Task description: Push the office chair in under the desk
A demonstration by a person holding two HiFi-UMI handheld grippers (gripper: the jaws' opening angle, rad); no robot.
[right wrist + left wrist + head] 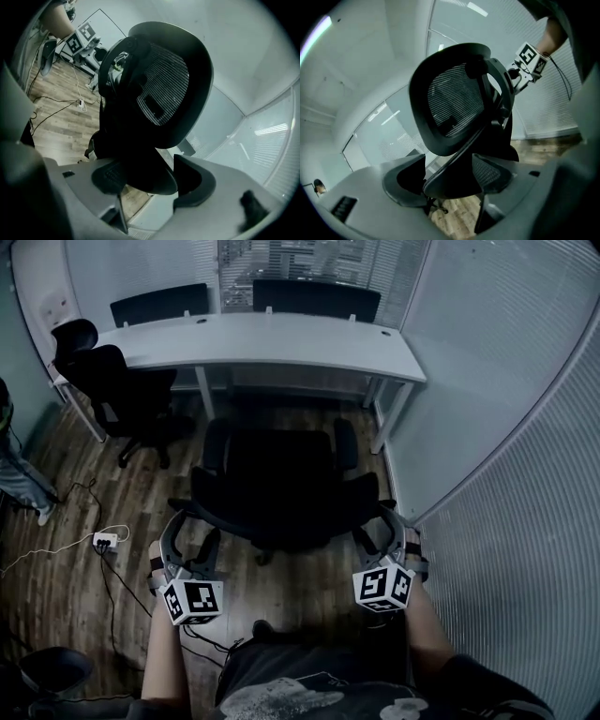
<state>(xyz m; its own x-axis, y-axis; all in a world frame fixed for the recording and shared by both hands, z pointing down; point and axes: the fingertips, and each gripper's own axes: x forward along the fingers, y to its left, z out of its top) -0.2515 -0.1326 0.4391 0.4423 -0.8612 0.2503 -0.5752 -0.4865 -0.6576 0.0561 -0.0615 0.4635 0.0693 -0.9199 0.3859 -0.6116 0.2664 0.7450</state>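
a: office chair (281,488), position?
b: on the wood floor (66,587), back turned to the person, seat facing the white bench (272,338). its front is near the bench edge, between the bench legs.
a: left gripper (192,538)?
b: at the backrest's left side. jaws wide. a dark part of the chair runs between them, not pinched.
a: right gripper (380,532)?
b: same on the right side. jaws wide, chair part between, not pinched.
a: surroundings?
b: second chair (117,395) at the bench's left end. power strip (105,540) on the floor, left of the office chair.
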